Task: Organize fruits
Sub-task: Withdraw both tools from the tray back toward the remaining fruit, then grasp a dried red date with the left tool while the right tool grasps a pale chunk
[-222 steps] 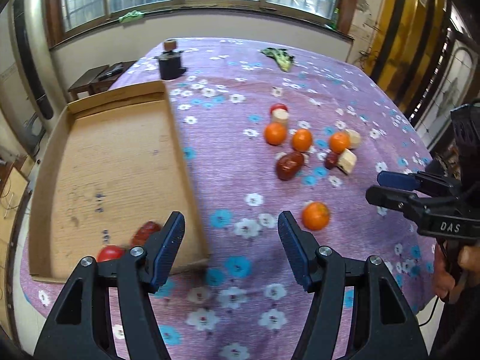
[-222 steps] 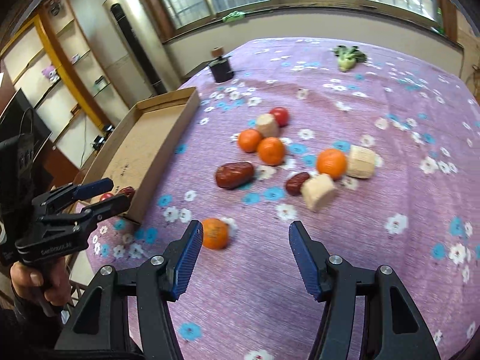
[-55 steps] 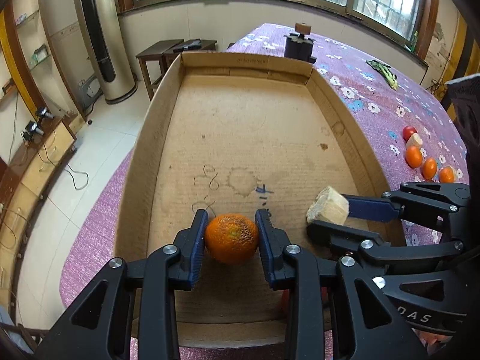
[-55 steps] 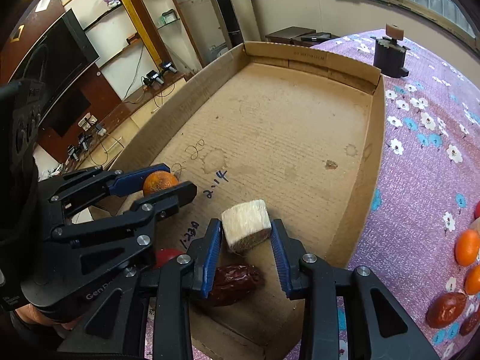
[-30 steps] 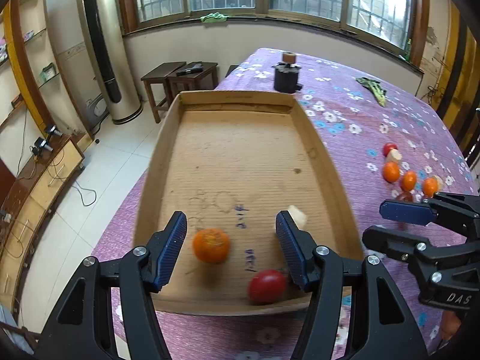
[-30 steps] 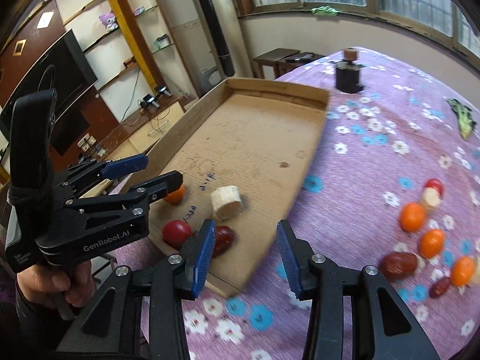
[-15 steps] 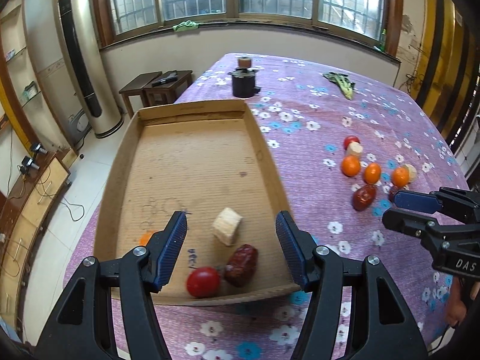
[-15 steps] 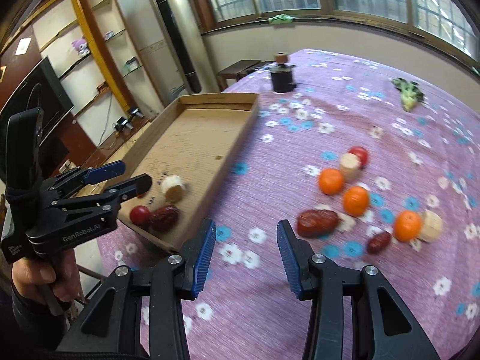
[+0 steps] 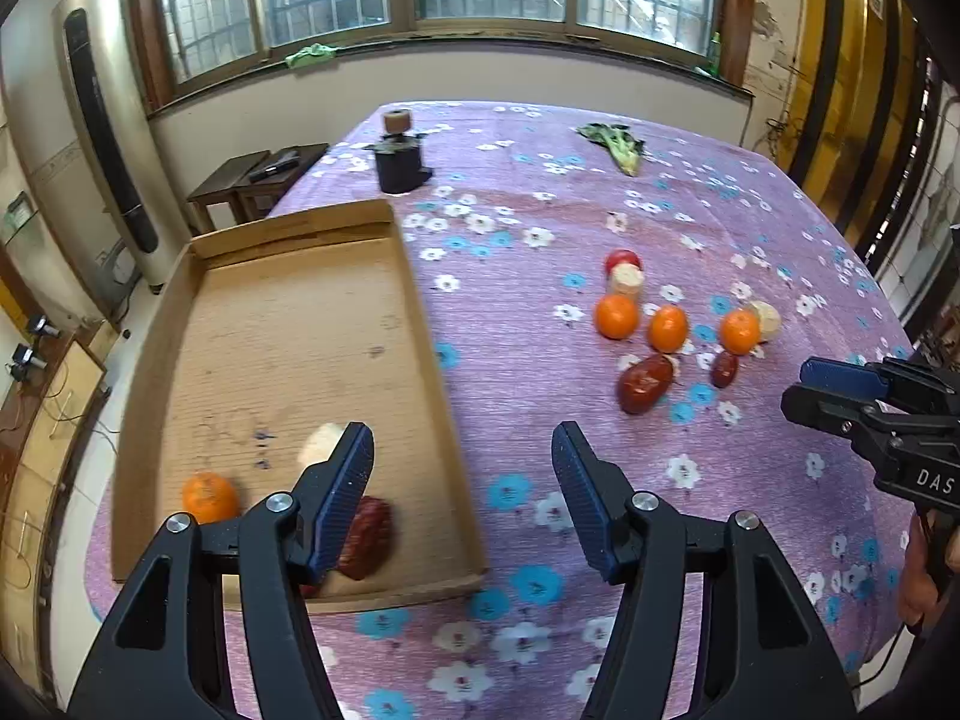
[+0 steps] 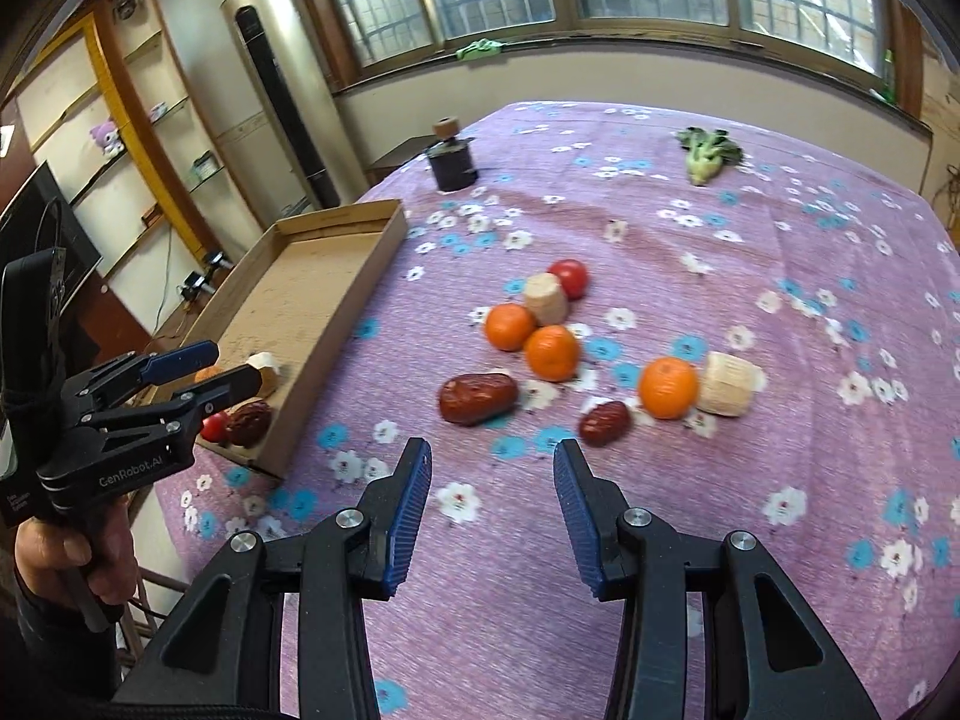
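Observation:
A cardboard tray [image 9: 288,324] lies on the purple flowered cloth at the left and holds an orange [image 9: 209,497], a pale chunk [image 9: 318,441], a dark red date [image 9: 369,534] and a partly hidden red fruit [image 10: 213,426]. Loose fruit lies on the cloth: three oranges [image 10: 552,353], a red fruit [image 10: 569,277], two pale chunks [image 10: 546,299], a large date [image 10: 478,397] and a small date [image 10: 605,423]. My left gripper [image 9: 462,480] is open and empty above the tray's near right corner. My right gripper [image 10: 492,501] is open and empty, just short of the dates.
A dark jar with a cork top [image 9: 399,159] stands at the table's far end beyond the tray. A green leafy vegetable [image 10: 708,153] lies at the far right. The table's edge drops off left of the tray [image 10: 336,276].
Both grippers let go of the orange and the pale chunk in the tray, opened, and pulled back to the right toward the loose fruit.

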### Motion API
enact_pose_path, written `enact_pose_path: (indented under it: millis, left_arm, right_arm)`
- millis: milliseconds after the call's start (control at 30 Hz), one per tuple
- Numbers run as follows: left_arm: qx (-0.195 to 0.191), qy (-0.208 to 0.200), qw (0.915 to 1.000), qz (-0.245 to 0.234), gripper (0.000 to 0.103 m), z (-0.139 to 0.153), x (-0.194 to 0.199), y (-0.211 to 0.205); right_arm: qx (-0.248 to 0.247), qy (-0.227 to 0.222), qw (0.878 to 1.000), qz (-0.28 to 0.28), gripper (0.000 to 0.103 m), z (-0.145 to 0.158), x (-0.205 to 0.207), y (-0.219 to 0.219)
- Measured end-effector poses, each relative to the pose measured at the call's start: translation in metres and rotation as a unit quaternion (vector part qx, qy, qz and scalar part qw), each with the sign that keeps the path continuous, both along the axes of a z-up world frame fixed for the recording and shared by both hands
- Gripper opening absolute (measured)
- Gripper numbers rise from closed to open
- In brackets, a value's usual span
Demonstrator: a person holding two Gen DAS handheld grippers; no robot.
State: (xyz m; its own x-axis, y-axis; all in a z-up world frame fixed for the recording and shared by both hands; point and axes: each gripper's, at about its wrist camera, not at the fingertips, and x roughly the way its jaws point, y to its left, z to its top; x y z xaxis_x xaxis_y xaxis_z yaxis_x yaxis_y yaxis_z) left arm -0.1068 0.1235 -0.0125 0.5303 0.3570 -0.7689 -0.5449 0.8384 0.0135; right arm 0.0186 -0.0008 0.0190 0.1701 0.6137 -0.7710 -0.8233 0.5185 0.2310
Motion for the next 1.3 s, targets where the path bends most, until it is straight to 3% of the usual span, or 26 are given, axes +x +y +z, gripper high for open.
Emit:
enact_pose_path:
  millis: [700,1300]
  left_arm:
    - [-0.033,0.023,0.9964,-0.075,0.061,-0.022,0.059,-0.038]
    - [-0.059,0.046,0.9929,-0.092,0.061,-0.053,0.103,-0.032]
  right_arm:
    - [-0.015,0.015,0.997,-0.081,0.044,-0.026,0.055,-0.046]
    - [-0.02,0.018,0.992,-0.121,0.044,-0.04,0.099,-0.034]
